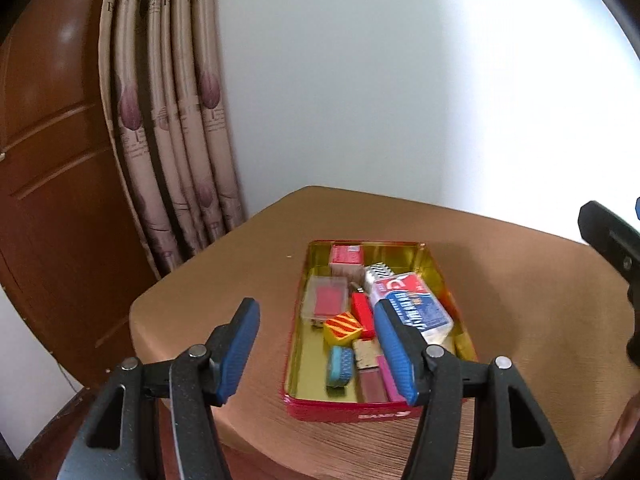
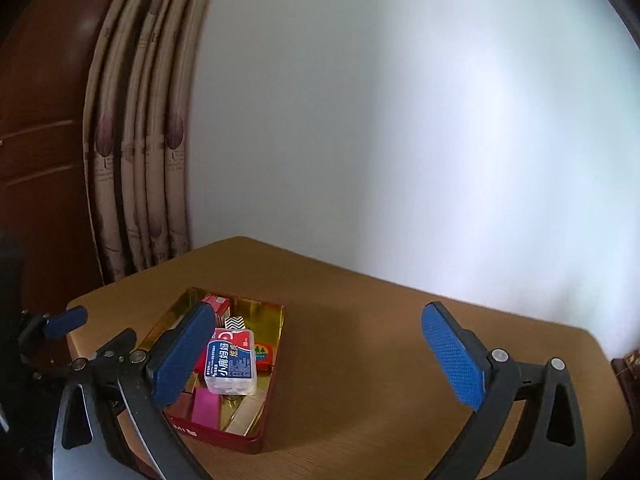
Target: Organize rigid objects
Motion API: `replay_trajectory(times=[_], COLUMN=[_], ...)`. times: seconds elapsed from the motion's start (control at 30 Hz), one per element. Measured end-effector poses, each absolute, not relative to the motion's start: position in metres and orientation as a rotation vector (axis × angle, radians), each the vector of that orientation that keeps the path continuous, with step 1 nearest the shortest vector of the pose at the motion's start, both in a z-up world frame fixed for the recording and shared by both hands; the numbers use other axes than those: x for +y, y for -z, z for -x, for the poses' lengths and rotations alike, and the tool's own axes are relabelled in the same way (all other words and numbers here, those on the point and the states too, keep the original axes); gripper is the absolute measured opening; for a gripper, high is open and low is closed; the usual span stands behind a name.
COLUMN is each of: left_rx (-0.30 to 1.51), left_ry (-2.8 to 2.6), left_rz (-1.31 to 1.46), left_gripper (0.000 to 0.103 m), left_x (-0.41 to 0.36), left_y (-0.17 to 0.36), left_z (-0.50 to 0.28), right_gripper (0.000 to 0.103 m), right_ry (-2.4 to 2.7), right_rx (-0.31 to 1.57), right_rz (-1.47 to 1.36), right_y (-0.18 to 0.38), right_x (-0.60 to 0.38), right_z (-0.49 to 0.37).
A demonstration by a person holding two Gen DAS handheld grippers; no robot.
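1. Above the worktop (image 2: pixel 360 360), my two grippers hover over a red tin (image 1: pixel 352 414) already packed with small rigid items; nothing else lies on the bare surface in either view.
2. My left gripper (image 1: pixel 318 350) has its jaws partly apart and holds nothing; the tin sits directly ahead and below, its long axis running away from me.
3. My right gripper (image 2: pixel 316 354) is spread wide and empty; the tin lies off toward its left finger.
4. A clear pill box with a blue label (image 1: pixel 412 308) lies on top of the pile, tilted, toward the tin's right side.
5. By my reading, the left gripper is nearer for any tidying inside.
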State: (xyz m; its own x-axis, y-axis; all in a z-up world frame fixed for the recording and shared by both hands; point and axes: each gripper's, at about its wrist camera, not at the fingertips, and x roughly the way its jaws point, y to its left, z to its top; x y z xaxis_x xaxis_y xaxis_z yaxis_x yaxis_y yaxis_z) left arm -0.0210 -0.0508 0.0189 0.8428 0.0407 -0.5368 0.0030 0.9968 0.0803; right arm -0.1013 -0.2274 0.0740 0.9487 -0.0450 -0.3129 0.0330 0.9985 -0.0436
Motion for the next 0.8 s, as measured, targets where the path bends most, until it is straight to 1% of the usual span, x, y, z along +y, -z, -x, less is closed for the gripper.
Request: replay_trajectory(times=[0.3, 0.47, 0.63, 0.8], left_rx=[0.548, 0.544, 0.526, 0.539], left_ry=[0.022, 0.043, 0.06, 0.063], left_rz=[-0.026, -0.054, -0.075, -0.033], left_gripper=[0.061, 0.061, 0.061, 0.061], left_x=[-0.047, -0.056, -0.06, -0.054], left_y=[-0.035, -0.037, -0.04, -0.042], left_z=[0.031, 0.039, 0.047, 0.05], right_gripper=[0.103, 0.103, 0.103, 0.103], right_ry=[0.074, 0.069, 0.075, 0.075], right_rx=[0.269, 0.192, 0.187, 0.162], right_rz=[-0.018, -0.042, -0.013, -0.028], right_y=[-0.087, -0.093, -0.092, -0.09], right_x=[-0.237, -0.24, -0.231, -0.228], right_z=[0.136, 0.16, 0.167, 0.176])
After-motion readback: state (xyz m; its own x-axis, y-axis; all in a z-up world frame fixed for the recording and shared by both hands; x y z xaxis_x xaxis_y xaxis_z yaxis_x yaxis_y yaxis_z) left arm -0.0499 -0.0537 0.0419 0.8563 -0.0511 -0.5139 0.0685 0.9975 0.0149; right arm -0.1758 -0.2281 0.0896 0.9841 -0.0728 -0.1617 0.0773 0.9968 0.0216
